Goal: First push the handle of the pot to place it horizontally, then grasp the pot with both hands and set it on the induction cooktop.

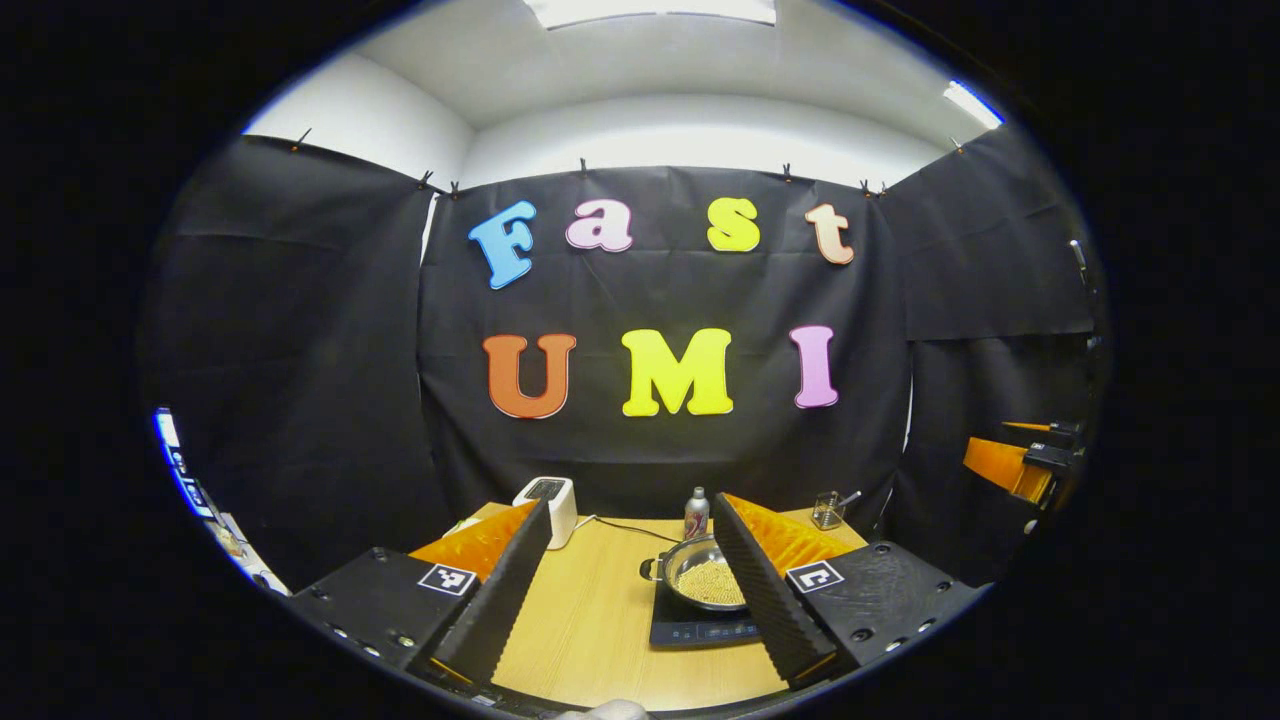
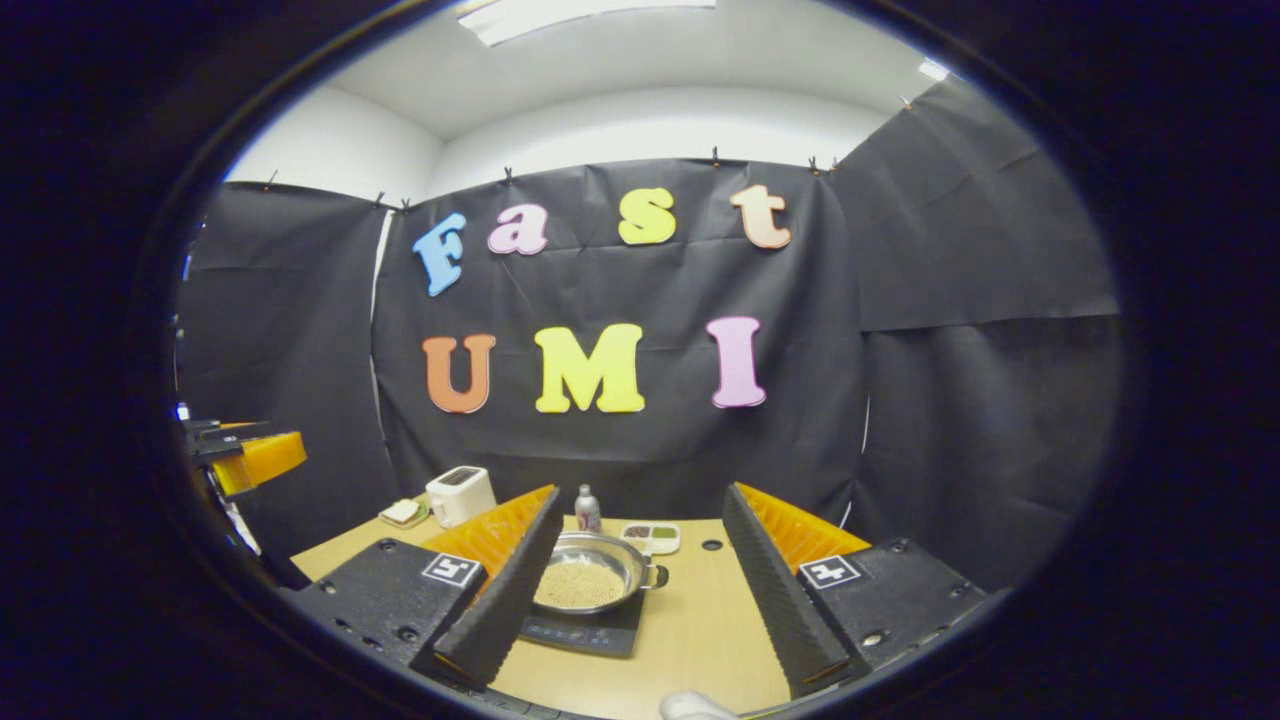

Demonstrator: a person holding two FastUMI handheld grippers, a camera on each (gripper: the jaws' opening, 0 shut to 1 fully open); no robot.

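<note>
While pot (image 1: 703, 578) sits on induction cooktop (image 1: 700, 625) on wooden surface (image 1: 600, 620), left gripper (image 1: 630, 590) fingers spread apart, empty; toaster (image 1: 552, 505) and bottle (image 1: 696, 513) behind, label unreadable. Right gripper view: right gripper (image 2: 640, 590) fingers apart, empty; pot (image 2: 590, 572) on cooktop (image 2: 585, 630); no legible writing.

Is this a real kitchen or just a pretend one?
Probably a pretend kitchen in a recording booth: black cloth walls hang round one wooden table, where a pot sits on an induction cooktop near a toaster.
</note>
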